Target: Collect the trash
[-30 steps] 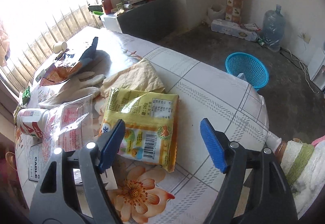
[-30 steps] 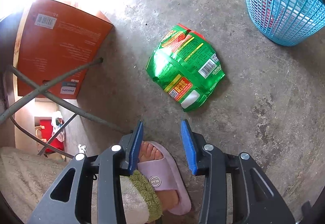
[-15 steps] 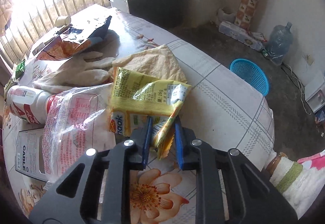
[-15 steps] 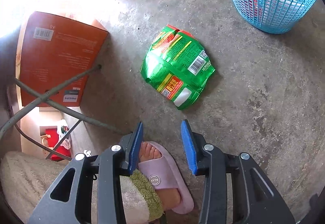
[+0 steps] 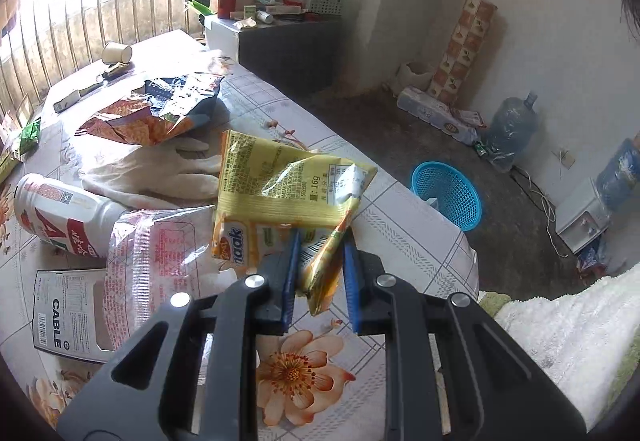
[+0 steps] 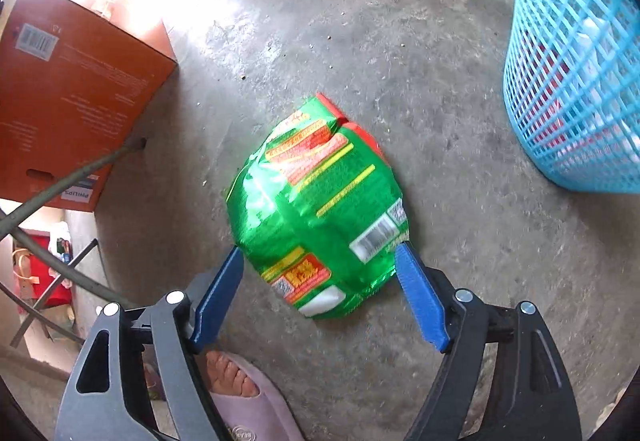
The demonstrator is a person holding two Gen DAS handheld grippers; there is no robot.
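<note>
While the left claw pinches a crumpled corner of the yellow snack wrapper above the flowered surface, the right claw, its jaws just opened wide, straddles the green snack bag on the concrete floor; neither pad touches the bag yet. The thin pinch on the yellow foil could slip or tear before it reaches the blue basket; the slick green bag may skid or buckle out as the jaws close. The green bag's long axis runs diagonally, its red-edged end pointing away from the claw and towards the basket.
</note>
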